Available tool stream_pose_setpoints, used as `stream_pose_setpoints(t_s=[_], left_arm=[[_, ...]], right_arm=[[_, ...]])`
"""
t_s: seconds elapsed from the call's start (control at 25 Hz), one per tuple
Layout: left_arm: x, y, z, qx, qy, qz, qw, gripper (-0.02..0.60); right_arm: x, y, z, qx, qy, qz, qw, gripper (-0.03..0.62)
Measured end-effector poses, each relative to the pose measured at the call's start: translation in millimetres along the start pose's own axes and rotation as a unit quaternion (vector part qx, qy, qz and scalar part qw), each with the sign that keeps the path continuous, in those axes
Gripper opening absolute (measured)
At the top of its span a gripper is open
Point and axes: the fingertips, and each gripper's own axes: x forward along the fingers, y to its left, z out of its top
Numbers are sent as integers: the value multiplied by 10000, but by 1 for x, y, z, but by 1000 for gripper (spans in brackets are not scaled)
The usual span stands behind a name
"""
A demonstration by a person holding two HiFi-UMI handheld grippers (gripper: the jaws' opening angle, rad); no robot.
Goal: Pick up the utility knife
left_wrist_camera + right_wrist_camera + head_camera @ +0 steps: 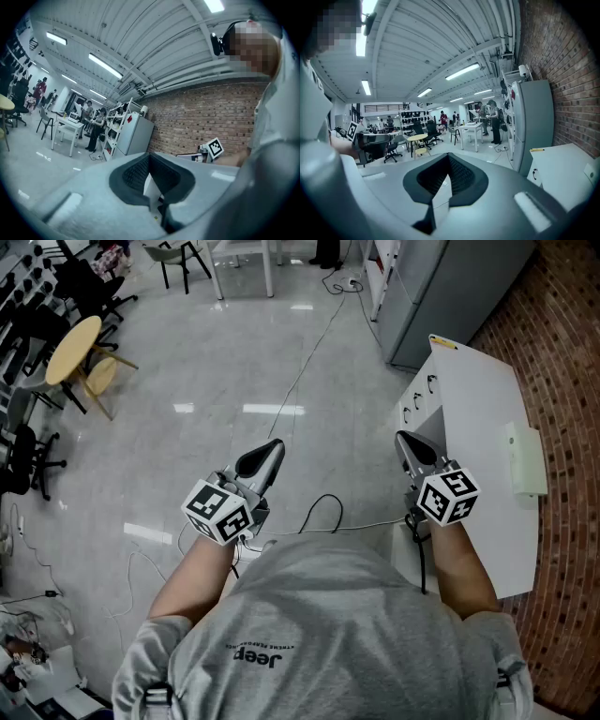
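**A:** Where is the utility knife? I looked in all three views.

**B:** I cannot find it with certainty. The only candidate is a small flat yellow thing [442, 341] at the far edge of the white rectangular bench [478, 418] on the person's right. It is too small to say what it is.

**A:** And the two claws?

**B:** The left claw [272, 448] is clenched. Its dark ribbed pads meet at the tips and nothing is between them. The right claw [405, 439] is clenched and empty too. It hangs just beside the front of the bench, while the left one hangs over the shiny grey floor [234, 362].

**A:** So how should this step be done well?

**B:** I think the first thing is to find the knife, so the person should turn toward the bench and look along its top. The right claw is the nearer one and must be released before it reaches. I would place the pads across the narrow handle, away from the blade end, and close only when both pads sit flat on it.

**A:** Are there any containers?

**B:** The bench front has small dark handles [417, 399], so I believe there are drawers or doors. All look closed, and what is inside is hidden. A pale box-shaped thing [525, 460] lies on the bench top near the brick wall [562, 352]; I cannot tell if it holds anything. The tall grey cabinet [441, 287] behind is closed as well.
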Motion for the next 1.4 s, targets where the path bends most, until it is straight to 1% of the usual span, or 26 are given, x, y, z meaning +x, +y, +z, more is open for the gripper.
stream_pose_setpoints(t_s=[0.48, 0.68, 0.92, 1.08, 1.24, 1.4], left_arm=[[23, -22, -1, 67, -34, 2, 10000, -2], [37, -44, 0, 135, -92, 20, 9999, -2], [59, -77, -3, 142, -204, 44, 9997, -2], [73, -92, -6, 178, -200, 39, 9996, -2], [89, -89, -10, 164, -143, 52, 9998, -2], [112, -75, -10, 114, -143, -2, 9998, -2]], right_arm=[[-16, -20, 3, -32, -7, 61, 10000, 9], [-32, -34, 4, 80, -33, 133, 9999, 10], [-60, -55, 1, -98, 4, 172, 9998, 11], [-72, -69, 1, -166, -8, 215, 9996, 11], [-73, -86, 0, -95, -59, 228, 9997, 11], [-61, -107, 4, -65, -47, 151, 9999, 11]])
